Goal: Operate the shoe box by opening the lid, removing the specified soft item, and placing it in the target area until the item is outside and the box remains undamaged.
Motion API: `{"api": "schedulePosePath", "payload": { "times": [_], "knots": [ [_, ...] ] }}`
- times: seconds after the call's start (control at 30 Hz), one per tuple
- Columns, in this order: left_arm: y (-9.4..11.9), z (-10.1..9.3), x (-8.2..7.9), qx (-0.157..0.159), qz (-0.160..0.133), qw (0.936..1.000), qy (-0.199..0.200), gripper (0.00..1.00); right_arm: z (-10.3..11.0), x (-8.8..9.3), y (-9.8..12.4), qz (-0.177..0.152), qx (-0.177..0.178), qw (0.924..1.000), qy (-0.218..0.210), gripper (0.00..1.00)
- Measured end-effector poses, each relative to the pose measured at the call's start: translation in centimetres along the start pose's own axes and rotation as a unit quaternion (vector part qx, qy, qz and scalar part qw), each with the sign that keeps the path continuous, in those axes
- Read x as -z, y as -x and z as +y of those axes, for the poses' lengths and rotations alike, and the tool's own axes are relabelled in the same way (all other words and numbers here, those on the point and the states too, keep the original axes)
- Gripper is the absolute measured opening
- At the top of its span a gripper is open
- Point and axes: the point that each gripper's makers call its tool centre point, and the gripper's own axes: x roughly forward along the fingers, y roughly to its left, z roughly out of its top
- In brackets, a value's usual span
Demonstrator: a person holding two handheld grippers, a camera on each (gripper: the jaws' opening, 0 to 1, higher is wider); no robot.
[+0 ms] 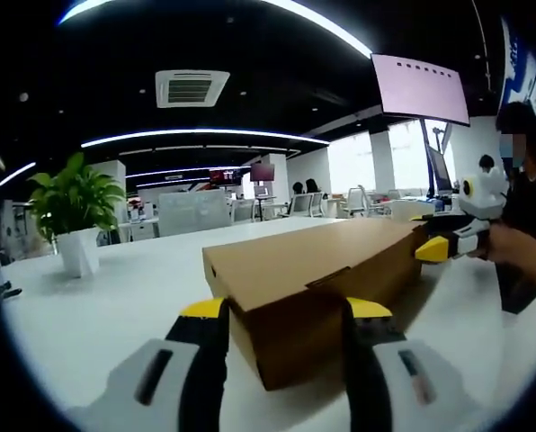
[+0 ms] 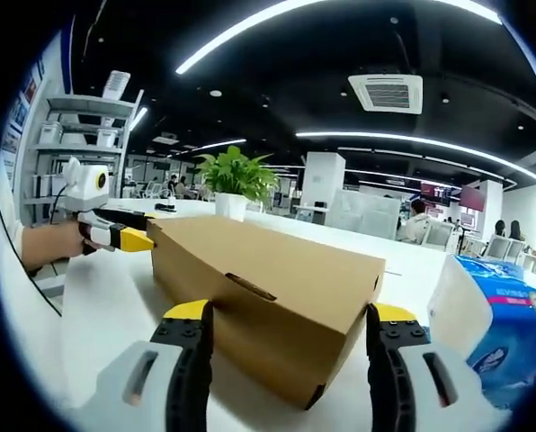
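Cardboard shoe box (image 1: 326,279), one, lid closed, is straddled by two grippers' parted jaws; a blue bag (image 2: 497,328) is seen from the right gripper view.

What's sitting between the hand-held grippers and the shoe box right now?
Nothing visible. The left hand-held gripper has its open jaws on either side of one end of the closed shoe box, and the right hand-held gripper stands the same way at the opposite end. The potted plant stands behind the box.
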Motion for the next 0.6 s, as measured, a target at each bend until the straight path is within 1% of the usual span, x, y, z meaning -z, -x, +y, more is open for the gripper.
{"api": "schedulePosePath", "payload": {
  "times": [0.07, 0.1, 0.33, 0.6],
  "knots": [
    [0.1, -0.1, 0.0, -0.001, -0.001, 1.0000, -0.001, 0.51, 0.0, 0.0, 0.0, 0.000, -0.001, 1.0000, 0.000, 0.70],
    [0.1, -0.1, 0.1, -0.001, -0.001, 1.0000, -0.008, 0.51, 0.0, 0.0, 0.0, 0.001, -0.002, 1.0000, 0.001, 0.70],
    [0.3, -0.4, 0.1, -0.001, 0.000, 1.0000, -0.009, 0.51, 0.3, 0.1, 0.2, 0.004, -0.006, 1.0000, 0.001, 0.70],
    [0.8, -0.9, 0.1, -0.004, -0.013, 0.9999, -0.010, 0.51, 0.8, 0.0, 1.1, 0.009, -0.007, 0.9999, 0.003, 0.71]
  ]
}}
